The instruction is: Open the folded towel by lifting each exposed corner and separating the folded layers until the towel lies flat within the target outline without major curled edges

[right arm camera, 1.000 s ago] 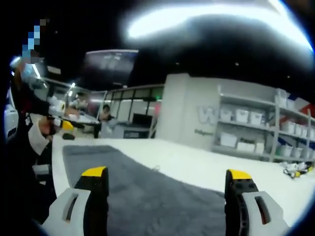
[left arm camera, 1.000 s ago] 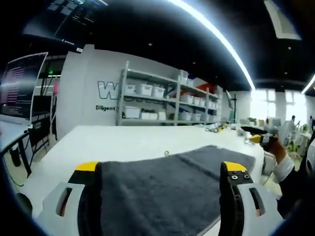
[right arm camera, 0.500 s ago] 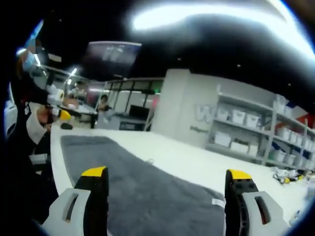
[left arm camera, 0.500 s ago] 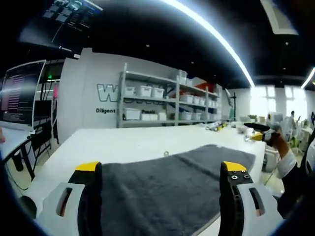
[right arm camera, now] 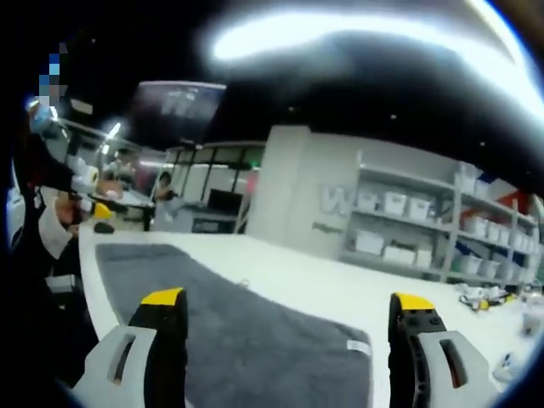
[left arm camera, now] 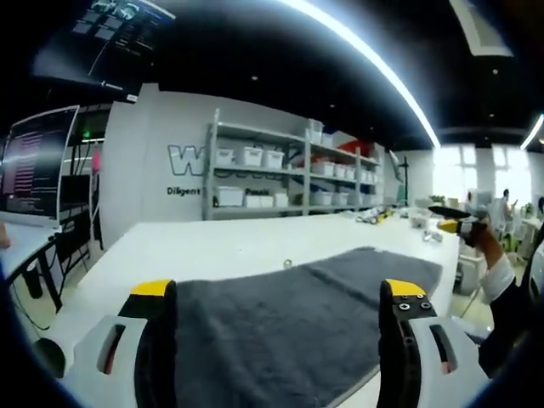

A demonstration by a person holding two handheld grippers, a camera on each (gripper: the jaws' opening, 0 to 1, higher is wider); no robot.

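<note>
Left gripper view: towel [left arm camera: 280,327] lies between spread fingers [left arm camera: 155,293].

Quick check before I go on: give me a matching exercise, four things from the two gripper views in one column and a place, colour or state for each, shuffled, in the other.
Things:
1. dark grey terry towel
2. small white sewn label
3. left tongs
4. metal shelf rack of white bins

Descriptions:
A. open, jaws wide apart over the cloth
B. against the far wall beside large lettering
C. spread out on the white table
D. at the towel's edge, seen in the right gripper view

Pairs: 1-C, 2-D, 3-A, 4-B
</note>
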